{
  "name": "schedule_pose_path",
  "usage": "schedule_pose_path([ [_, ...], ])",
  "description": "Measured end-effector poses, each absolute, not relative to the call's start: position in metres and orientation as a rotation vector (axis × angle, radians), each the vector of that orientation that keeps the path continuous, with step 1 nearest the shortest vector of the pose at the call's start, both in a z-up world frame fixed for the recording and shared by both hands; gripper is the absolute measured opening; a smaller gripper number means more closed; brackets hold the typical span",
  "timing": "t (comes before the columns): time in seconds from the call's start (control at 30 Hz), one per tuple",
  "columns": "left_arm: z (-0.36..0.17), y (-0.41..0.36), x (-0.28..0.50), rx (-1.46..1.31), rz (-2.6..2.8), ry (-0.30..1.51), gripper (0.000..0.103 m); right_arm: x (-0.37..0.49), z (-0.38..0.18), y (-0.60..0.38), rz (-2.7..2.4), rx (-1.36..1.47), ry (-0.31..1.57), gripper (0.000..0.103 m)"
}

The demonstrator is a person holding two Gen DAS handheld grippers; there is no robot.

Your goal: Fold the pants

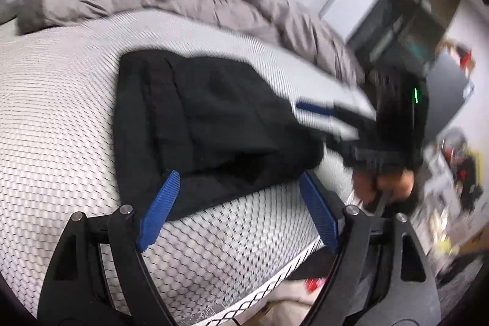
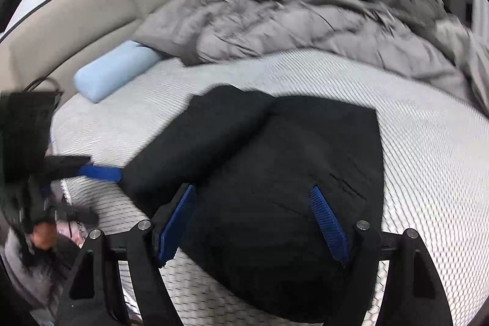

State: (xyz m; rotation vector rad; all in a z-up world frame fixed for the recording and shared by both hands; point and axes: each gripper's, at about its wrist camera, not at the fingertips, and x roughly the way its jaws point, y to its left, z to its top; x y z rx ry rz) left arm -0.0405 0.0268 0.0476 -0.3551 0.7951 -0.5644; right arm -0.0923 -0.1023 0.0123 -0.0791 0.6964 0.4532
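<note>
Black pants (image 1: 207, 124) lie folded in a compact pile on the white quilted mattress (image 1: 55, 118), near its edge. My left gripper (image 1: 238, 176) is open just short of the pile's near edge, holding nothing. In the right wrist view the pants (image 2: 284, 173) fill the middle, with one folded part angled to the left. My right gripper (image 2: 253, 191) is open over the pile, empty. The right gripper also shows in the left wrist view (image 1: 324, 115), at the pile's right side. The left gripper shows in the right wrist view (image 2: 97, 171), at the pile's left corner.
A rumpled grey duvet (image 2: 290, 23) lies along the far side of the bed. A light blue pillow (image 2: 113, 69) rests by the beige headboard (image 2: 67, 20). Past the mattress edge stand dark shelves (image 1: 406, 17) and floor clutter (image 1: 452, 173).
</note>
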Motion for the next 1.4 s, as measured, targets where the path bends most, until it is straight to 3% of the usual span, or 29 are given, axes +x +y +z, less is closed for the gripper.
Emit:
schedule_pose_path([
  [0.2, 0.043, 0.075, -0.017, -0.49, -0.322, 0.768, 0.079, -0.107, 0.023, -0.043, 0.523, -0.205, 0.596, 0.079],
  [0.47, 0.002, 0.102, 0.007, -0.531, -0.163, 0.873, 0.079, -0.078, -0.029, 0.031, 0.368, -0.556, 0.713, 0.079],
  [0.57, -0.008, 0.1, 0.009, -0.51, -0.159, 0.896, 0.079, -0.074, -0.022, 0.02, 0.349, -0.422, 0.708, 0.071],
  [0.77, -0.017, 0.085, 0.011, -0.441, -0.131, 0.92, 0.079, -0.078, 0.003, -0.063, 0.168, -0.112, 0.622, 0.073],
  [1.1, 0.001, 0.045, 0.013, -0.357, -0.13, 0.889, 0.079, -0.083, -0.019, -0.179, 0.207, 0.19, 0.81, 0.077],
  [1.23, -0.001, 0.032, 0.016, -0.334, -0.142, 0.91, 0.079, -0.085, -0.015, -0.235, 0.226, 0.541, 0.703, 0.077],
  [1.4, 0.002, 0.02, 0.011, -0.301, -0.153, 0.901, 0.079, -0.083, -0.007, -0.248, 0.19, 0.525, 0.677, 0.077],
])
